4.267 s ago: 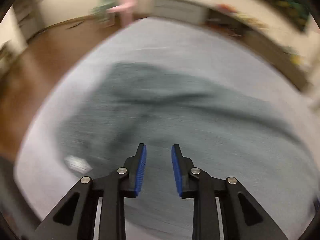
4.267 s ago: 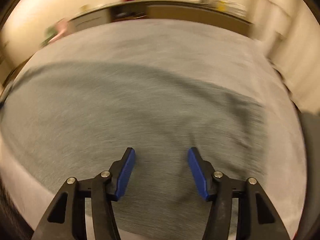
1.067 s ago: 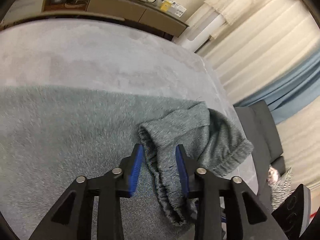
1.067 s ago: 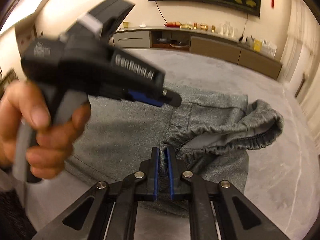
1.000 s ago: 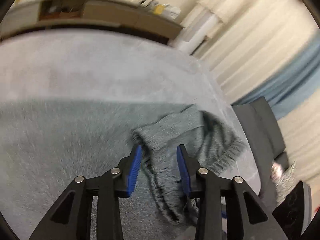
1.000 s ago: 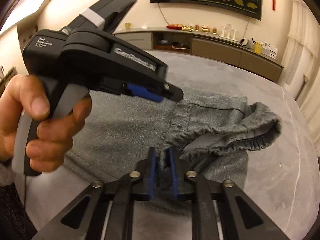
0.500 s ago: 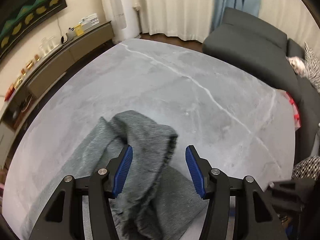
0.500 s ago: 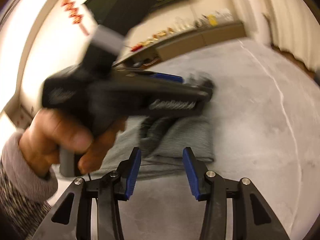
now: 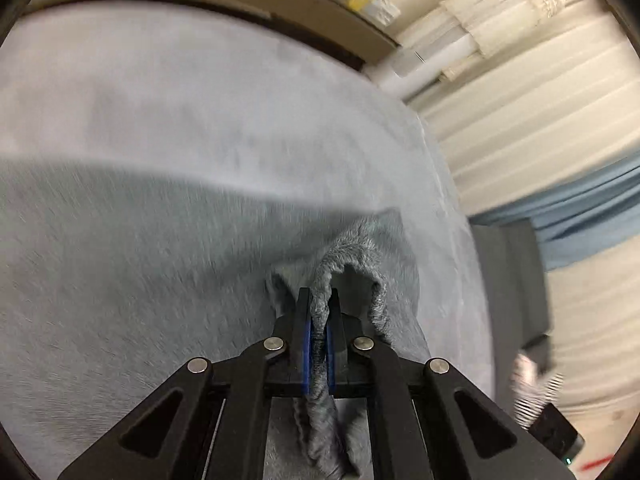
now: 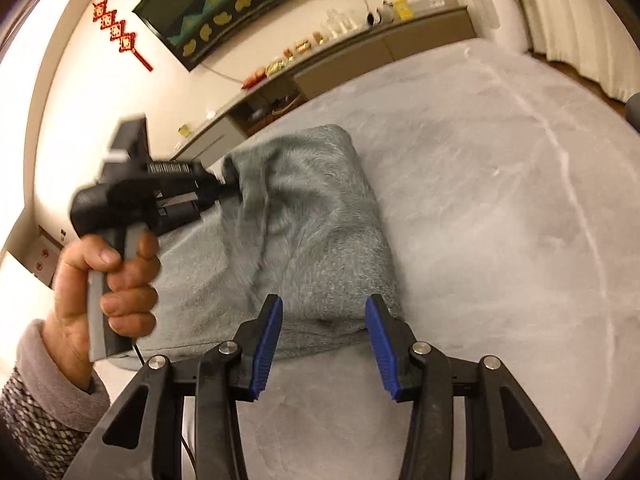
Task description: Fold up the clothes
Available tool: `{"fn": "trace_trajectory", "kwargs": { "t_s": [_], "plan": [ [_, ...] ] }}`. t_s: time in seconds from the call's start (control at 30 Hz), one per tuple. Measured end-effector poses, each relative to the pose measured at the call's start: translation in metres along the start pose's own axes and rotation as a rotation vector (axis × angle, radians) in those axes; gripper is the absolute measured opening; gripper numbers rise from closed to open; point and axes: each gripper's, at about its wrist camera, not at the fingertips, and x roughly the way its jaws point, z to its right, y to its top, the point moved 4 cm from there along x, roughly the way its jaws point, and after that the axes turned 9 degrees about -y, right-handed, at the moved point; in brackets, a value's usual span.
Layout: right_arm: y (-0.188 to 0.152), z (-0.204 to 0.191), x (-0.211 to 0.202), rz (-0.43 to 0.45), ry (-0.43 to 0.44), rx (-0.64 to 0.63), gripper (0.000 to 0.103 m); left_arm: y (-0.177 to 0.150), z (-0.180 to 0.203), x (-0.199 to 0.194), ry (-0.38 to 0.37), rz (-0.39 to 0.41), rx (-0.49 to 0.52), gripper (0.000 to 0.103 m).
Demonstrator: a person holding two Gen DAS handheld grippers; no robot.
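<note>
While the left tongs (image 9: 318, 312) pinched the elastic waistband (image 9: 344, 276) of the grey garment (image 10: 312, 240) lying on the surface (image 10: 500, 200), carrying it over called for a level, taut pull; the right tongs (image 10: 324, 340) gaped empty at its near edge

Left tool (image 9: 318, 316), wide apart half a second ago, now pinches the sweatpants (image 10: 320, 248) waistband, lifting that edge off the counter (image 10: 500, 200) toward ten o'clock. Right tool (image 10: 324, 344) has let go, its blue pads spread, hovering at the near six-o'clock edge.
</note>
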Motion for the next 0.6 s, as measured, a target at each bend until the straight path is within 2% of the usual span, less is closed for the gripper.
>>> {"fn": "trace_trajectory", "kwargs": {
  "t_s": [0.1, 0.13, 0.23, 0.33, 0.4, 0.43, 0.47, 0.5, 0.53, 0.57, 0.6],
  "plan": [
    [0.014, -0.021, 0.013, 0.028, -0.013, -0.122, 0.047, -0.005, 0.0, 0.006, 0.003, -0.021, 0.012, 0.012],
    [0.016, -0.034, 0.015, 0.035, -0.009, -0.177, 0.047, -0.006, 0.002, 0.007, 0.008, -0.019, 0.018, 0.024],
    [0.021, -0.061, 0.039, -0.01, -0.016, -0.312, 0.052, -0.01, 0.008, 0.005, 0.093, 0.006, 0.053, 0.04],
    [0.015, -0.07, 0.063, -0.05, -0.084, -0.388, 0.052, -0.014, 0.008, 0.003, 0.174, 0.041, 0.082, 0.045],
    [0.01, -0.075, 0.068, -0.052, -0.1, -0.415, 0.052, -0.018, 0.005, 0.005, 0.167, 0.052, 0.078, 0.048],
    [0.008, -0.078, 0.068, -0.047, -0.109, -0.427, 0.052, -0.021, 0.003, 0.009, 0.148, 0.046, 0.072, 0.048],
    [0.007, -0.079, 0.068, -0.044, -0.119, -0.434, 0.047, -0.022, 0.007, 0.009, 0.129, 0.067, 0.092, 0.047],
    [0.006, -0.08, 0.069, -0.045, -0.128, -0.433, 0.035, -0.023, 0.011, 0.012, 0.104, 0.054, 0.108, 0.034],
    [0.006, -0.079, 0.068, -0.046, -0.14, -0.431, 0.031, -0.024, 0.014, 0.015, 0.082, 0.043, 0.123, 0.01],
    [0.007, -0.077, 0.065, -0.041, -0.15, -0.424, 0.021, -0.023, 0.018, 0.011, 0.09, 0.051, 0.136, 0.01],
    [0.008, -0.075, 0.061, -0.033, -0.145, -0.413, 0.019, -0.023, 0.021, 0.007, 0.098, 0.059, 0.149, 0.007]
  ]
}}
